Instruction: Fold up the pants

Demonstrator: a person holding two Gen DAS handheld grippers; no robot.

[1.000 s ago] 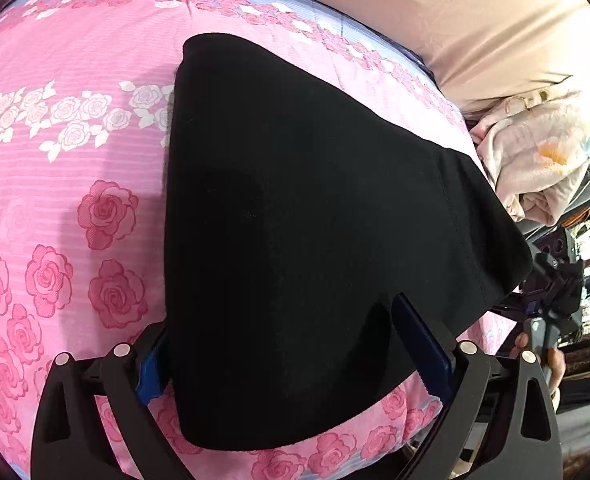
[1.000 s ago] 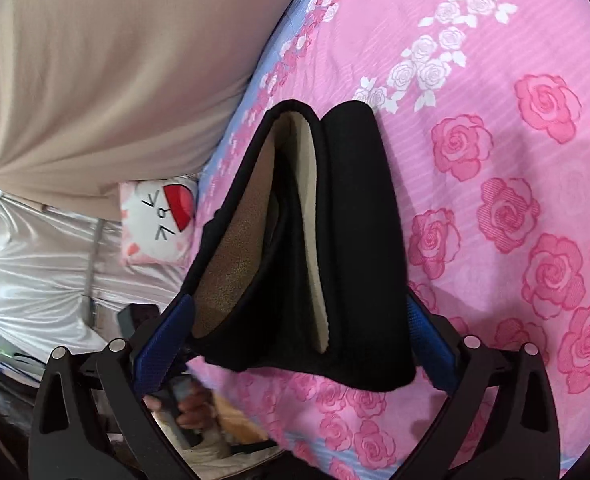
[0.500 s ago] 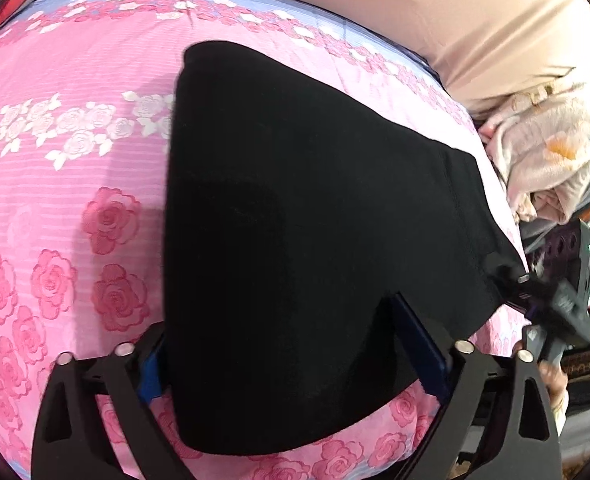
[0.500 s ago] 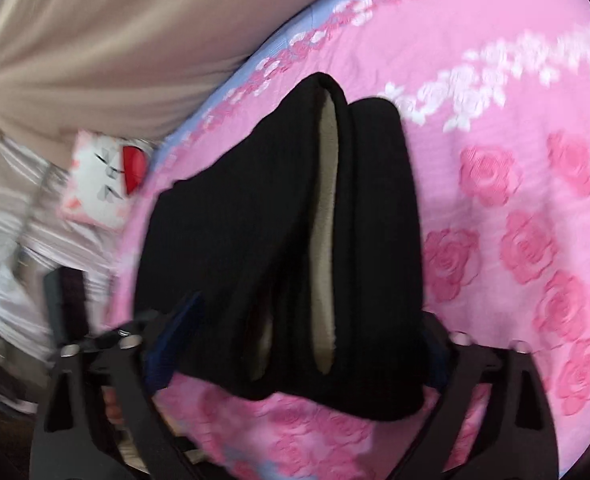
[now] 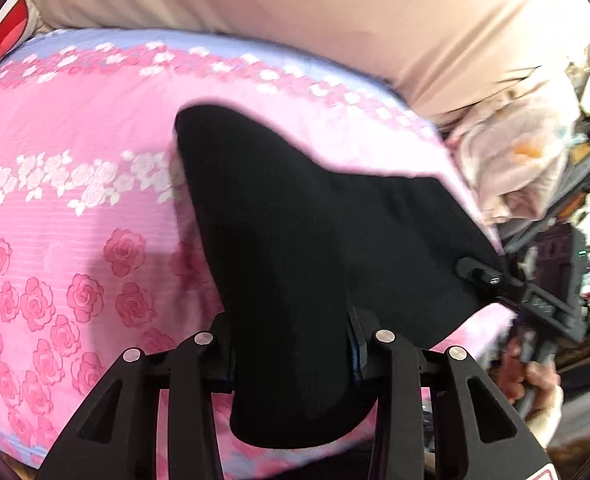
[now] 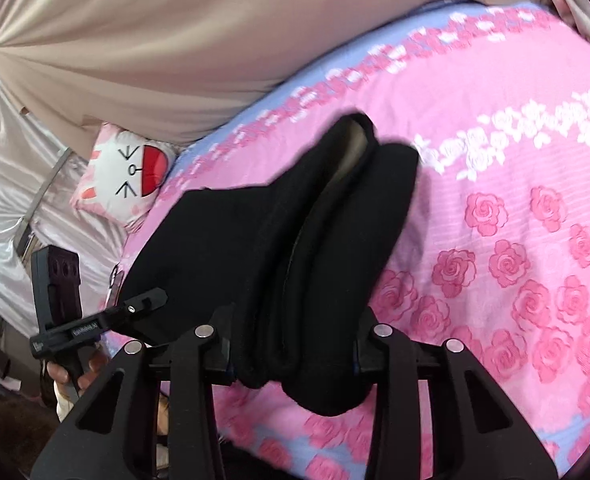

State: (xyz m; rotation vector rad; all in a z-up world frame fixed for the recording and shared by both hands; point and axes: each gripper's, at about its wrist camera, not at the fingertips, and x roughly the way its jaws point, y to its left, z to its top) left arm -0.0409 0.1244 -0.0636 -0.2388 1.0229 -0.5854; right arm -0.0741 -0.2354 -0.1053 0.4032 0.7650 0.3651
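Both claws have just been closing, w/ fabric between the jaws, and each is now clamping the near edge of the black pants point(image 5: 295, 240). The left claw point(image 5: 291, 344) is pinching one near corner, the right claw point(image 6: 295, 344) the other end, where the layers are bunching thick. The near edge is coming up off the pink rose bedspread point(image 5: 75, 240) while the far part is lying on it, close to the beige curtain point(image 5: 255, 8).

Risks, as I judge them:
- Right grip is holding several stacked layers; an inner layer could be slipping out, so the fold would be coming out uneven.
- If the two hands aren't travelling together, the span between them is going to sag or twist.
- Far edge is resting free, nothing pinning it, so it may be dragging along instead of staying put.

Views: the right wrist cam is showing a pale lining point(image 6: 351, 160) inside the opening, plus a cartoon pillow point(image 6: 131, 168) by the bed; the left cam shows neither clearly, only flat black cloth. The left cam is showing a heap of pale bedding point(image 5: 515, 168) off to one side.
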